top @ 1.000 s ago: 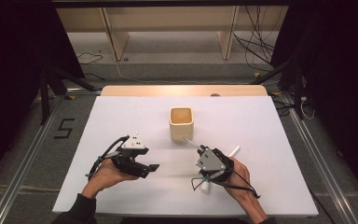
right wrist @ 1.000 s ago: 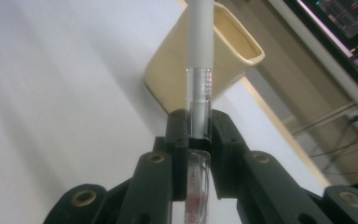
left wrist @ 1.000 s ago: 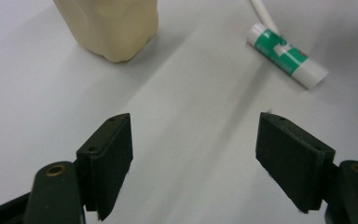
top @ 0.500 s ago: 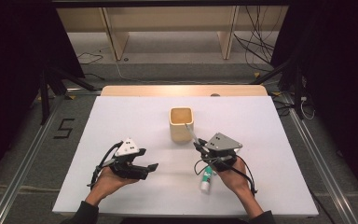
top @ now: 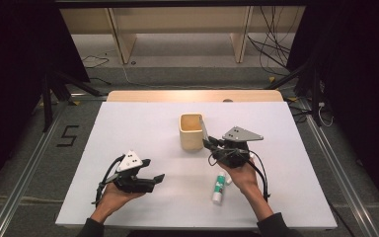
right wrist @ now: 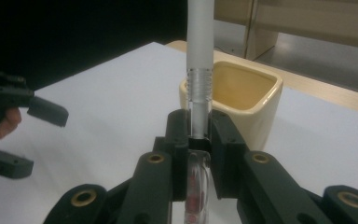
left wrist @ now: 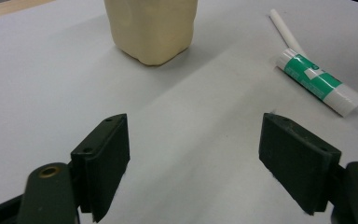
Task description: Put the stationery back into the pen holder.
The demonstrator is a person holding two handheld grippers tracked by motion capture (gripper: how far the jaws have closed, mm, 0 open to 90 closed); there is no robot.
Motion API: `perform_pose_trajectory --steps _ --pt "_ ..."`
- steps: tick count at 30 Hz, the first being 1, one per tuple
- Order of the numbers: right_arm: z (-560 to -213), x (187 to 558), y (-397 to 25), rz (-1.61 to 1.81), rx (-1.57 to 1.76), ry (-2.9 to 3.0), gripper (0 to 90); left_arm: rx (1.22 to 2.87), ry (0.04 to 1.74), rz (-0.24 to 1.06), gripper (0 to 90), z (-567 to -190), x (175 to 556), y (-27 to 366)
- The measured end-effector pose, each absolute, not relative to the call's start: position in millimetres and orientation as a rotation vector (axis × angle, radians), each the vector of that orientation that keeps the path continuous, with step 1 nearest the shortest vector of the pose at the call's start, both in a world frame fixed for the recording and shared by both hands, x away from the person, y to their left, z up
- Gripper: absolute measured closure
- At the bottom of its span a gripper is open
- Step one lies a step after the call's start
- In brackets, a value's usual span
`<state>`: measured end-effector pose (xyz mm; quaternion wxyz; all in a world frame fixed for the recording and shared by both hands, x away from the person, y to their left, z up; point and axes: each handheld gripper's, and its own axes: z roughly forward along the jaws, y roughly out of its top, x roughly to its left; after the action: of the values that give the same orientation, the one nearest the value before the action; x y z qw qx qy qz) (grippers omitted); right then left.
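Note:
A cream square cup [top: 191, 132] stands mid-table, its mouth open. My right gripper [top: 211, 144] is just right of the cup, shut on a white-barrelled pen [top: 204, 129] that points up and leans against the cup's right rim. In the right gripper view the pen [right wrist: 200, 56] rises straight from between the shut jaws [right wrist: 199, 126], with the cup [right wrist: 247, 100] right behind it. My left gripper [top: 153, 179] rests low at the front left with its jaws wide apart and nothing between them [left wrist: 196, 154]. The cup [left wrist: 151, 28] is ahead of it.
A white tube with a green label [top: 218, 186] lies on the table under the right hand. It shows again as the tube [left wrist: 319, 84] with a thin white rod [left wrist: 284, 29] beyond it. The white tabletop [top: 143, 123] ends in a wooden strip [top: 195, 95] at the back.
My right gripper has moved forward to the cup with the pen in it, tipping the pen upright. The green-labelled tube now lies on the table. The left gripper has barely moved.

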<state>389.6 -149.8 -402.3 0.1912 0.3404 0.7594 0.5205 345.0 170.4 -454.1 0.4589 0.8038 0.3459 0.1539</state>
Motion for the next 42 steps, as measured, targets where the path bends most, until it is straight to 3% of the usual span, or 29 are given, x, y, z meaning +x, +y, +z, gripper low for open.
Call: perform_pose_trajectory --steps 12,42 --pt "-392 412 -144 1.579 1.039 2.104 79.2 1.888 0.832 0.427 21.8 -461 335 174" --pt "-367 465 -114 1.626 1.128 2.055 79.2 1.879 0.85 0.431 17.2 -472 329 172"
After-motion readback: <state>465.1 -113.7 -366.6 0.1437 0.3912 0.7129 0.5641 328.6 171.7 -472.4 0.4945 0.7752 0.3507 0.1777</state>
